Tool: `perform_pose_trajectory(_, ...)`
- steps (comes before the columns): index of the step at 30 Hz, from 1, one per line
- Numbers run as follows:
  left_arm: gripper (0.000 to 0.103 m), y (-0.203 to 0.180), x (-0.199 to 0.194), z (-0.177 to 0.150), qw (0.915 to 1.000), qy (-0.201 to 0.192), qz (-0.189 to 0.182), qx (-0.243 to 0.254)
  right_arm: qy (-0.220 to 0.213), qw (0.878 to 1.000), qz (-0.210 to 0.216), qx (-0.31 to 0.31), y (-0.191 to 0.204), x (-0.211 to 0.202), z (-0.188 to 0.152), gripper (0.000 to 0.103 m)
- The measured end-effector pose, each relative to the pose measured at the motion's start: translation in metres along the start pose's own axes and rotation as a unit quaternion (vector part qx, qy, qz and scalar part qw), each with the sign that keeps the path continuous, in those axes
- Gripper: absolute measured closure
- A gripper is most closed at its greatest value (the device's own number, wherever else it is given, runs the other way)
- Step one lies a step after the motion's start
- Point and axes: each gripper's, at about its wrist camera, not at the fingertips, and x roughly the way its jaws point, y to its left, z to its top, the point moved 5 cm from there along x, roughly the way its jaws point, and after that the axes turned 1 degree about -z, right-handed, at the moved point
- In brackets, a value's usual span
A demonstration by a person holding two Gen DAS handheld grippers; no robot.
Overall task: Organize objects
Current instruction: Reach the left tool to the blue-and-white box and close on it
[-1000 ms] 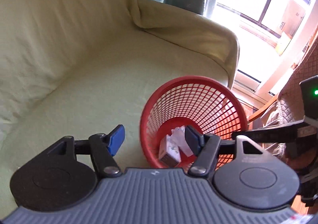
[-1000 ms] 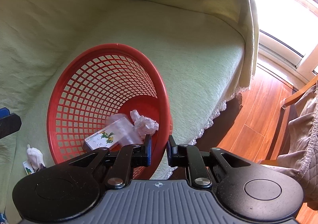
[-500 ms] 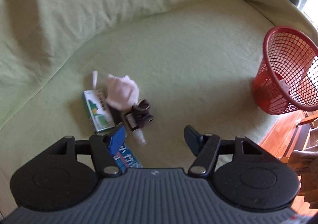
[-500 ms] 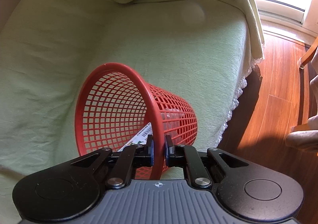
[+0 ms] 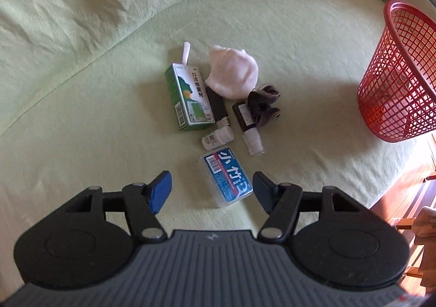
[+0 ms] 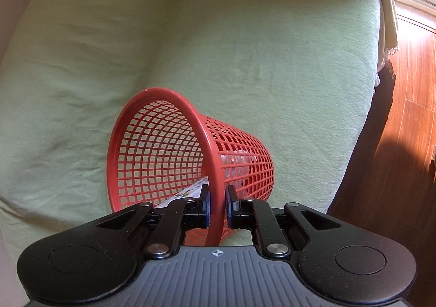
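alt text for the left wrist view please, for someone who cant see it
The open left tool hangs over a blue and clear plastic case on a green-covered sofa. Beyond it lie a green carton, a pink cloth, small bottles and a dark sock; a red mesh basket stands at the right.

A red mesh basket (image 6: 169, 149) stands tilted at the sofa's right; left of it lie a green carton (image 5: 188, 97), blue-labelled case (image 5: 227, 180), crumpled tissue (image 5: 233, 75).

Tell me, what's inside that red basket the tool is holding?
Through the red basket mesh, a printed white packet shows beside the right tool clamped on the rim. Something pale and clear sits deeper, blurred by the mesh. The bottom is hidden.
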Motion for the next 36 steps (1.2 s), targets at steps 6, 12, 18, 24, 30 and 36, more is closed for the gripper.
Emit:
perform_pose_trajectory(6, 0.042, 0.006, 0.038, -0.013, 0.9996, 0.020, -0.012, -0.015, 0.002, 0.997, -0.066, -0.050, -0.005, 0.007, -0.016, 0.096)
perform_pose_trajectory(12, 0.044, 0.001, 0.074, -0.020, 0.9987, 0.044, -0.022, -0.016, -0.004, 0.975, -0.175, -0.135, 0.003, 0.010, -0.028, 0.096)
perform_pose_trajectory(18, 0.046, -0.007, 0.103, -0.022, 0.9975, 0.058, -0.027, -0.031, -0.010, 0.972, -0.185, -0.142, 0.009, 0.019, -0.024, 0.095)
perform_pose_trajectory(24, 0.051, -0.008, 0.122, -0.018, 0.9960, 0.072, -0.026, -0.047, -0.011, 0.974, -0.188, -0.130, 0.009, 0.021, -0.020, 0.096)
perform_pose_trajectory(30, 0.049, -0.009, 0.139, -0.012, 0.9947, 0.082, -0.015, -0.060, -0.016, 0.973, -0.193, -0.124, 0.013, 0.017, -0.023, 0.095)
perform_pose_trajectory(36, 0.047, -0.010, 0.144, -0.007, 0.9954, 0.082, -0.006, -0.050, -0.020, 0.972, -0.199, -0.124, 0.015, 0.016, -0.025, 0.095)
